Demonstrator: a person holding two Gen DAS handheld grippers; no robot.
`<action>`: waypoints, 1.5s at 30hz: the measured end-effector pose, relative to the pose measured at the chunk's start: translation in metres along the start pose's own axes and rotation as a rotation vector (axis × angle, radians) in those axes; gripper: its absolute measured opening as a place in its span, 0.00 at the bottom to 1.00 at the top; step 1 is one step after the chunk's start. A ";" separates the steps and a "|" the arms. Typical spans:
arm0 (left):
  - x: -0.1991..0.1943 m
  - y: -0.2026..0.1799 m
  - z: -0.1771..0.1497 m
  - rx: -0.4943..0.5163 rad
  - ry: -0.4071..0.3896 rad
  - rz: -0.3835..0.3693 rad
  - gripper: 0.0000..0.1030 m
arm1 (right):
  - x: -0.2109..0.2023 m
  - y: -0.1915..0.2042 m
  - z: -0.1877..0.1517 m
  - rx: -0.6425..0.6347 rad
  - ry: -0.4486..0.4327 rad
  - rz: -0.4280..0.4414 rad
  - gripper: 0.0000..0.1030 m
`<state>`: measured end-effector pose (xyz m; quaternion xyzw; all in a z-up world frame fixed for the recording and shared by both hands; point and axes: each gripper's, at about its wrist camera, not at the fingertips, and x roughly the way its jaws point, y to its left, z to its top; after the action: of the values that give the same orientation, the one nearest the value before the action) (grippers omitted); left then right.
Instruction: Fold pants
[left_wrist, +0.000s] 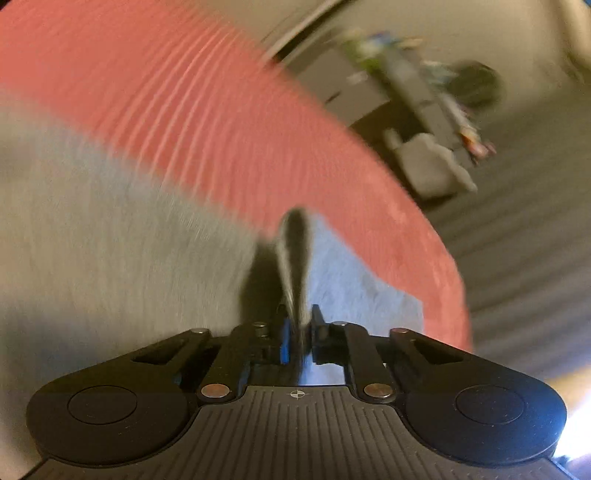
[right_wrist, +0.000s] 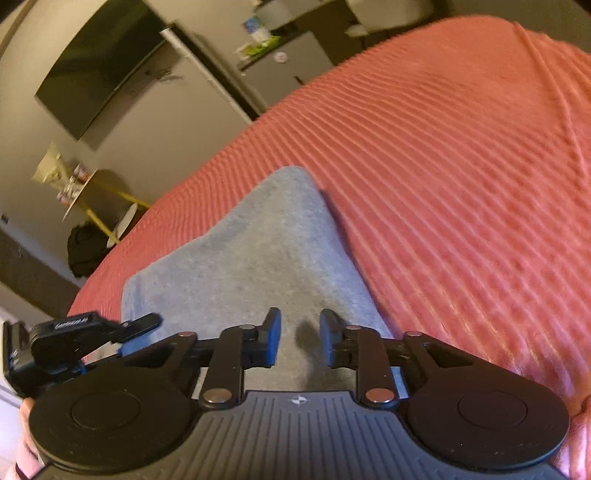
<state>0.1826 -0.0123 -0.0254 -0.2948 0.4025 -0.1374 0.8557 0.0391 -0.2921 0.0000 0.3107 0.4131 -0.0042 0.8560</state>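
Grey pants (right_wrist: 258, 251) lie on a ribbed pink bedspread (right_wrist: 461, 166). In the left wrist view my left gripper (left_wrist: 299, 332) is shut on a raised fold of the grey pants (left_wrist: 110, 221), and the cloth rises in a ridge between its fingers; the view is blurred. In the right wrist view my right gripper (right_wrist: 300, 332) is open just above the pants, fingers apart, nothing between them. The left gripper (right_wrist: 92, 328) also shows at the lower left of that view, at the pants' near edge.
The pink bedspread (left_wrist: 221, 110) ends at a bed edge on the right in the left wrist view, with carpet floor (left_wrist: 517, 240) beyond. A wall-mounted TV (right_wrist: 99, 66), a fridge (right_wrist: 288, 70), a small round table (right_wrist: 85, 192) and a dark bag (right_wrist: 86, 251) stand past the bed.
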 end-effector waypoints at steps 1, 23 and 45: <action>-0.009 -0.014 -0.003 0.109 -0.048 0.036 0.11 | 0.001 -0.002 0.000 0.012 0.000 0.001 0.19; -0.017 -0.007 -0.059 0.170 0.124 0.133 0.30 | 0.003 -0.007 0.004 0.051 -0.039 0.044 0.30; -0.050 -0.009 -0.061 0.178 0.008 0.123 0.17 | 0.006 0.011 -0.002 -0.074 0.003 -0.026 0.43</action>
<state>0.1041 -0.0196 -0.0202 -0.1917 0.4095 -0.1210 0.8837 0.0446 -0.2812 0.0005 0.2736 0.4182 0.0002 0.8662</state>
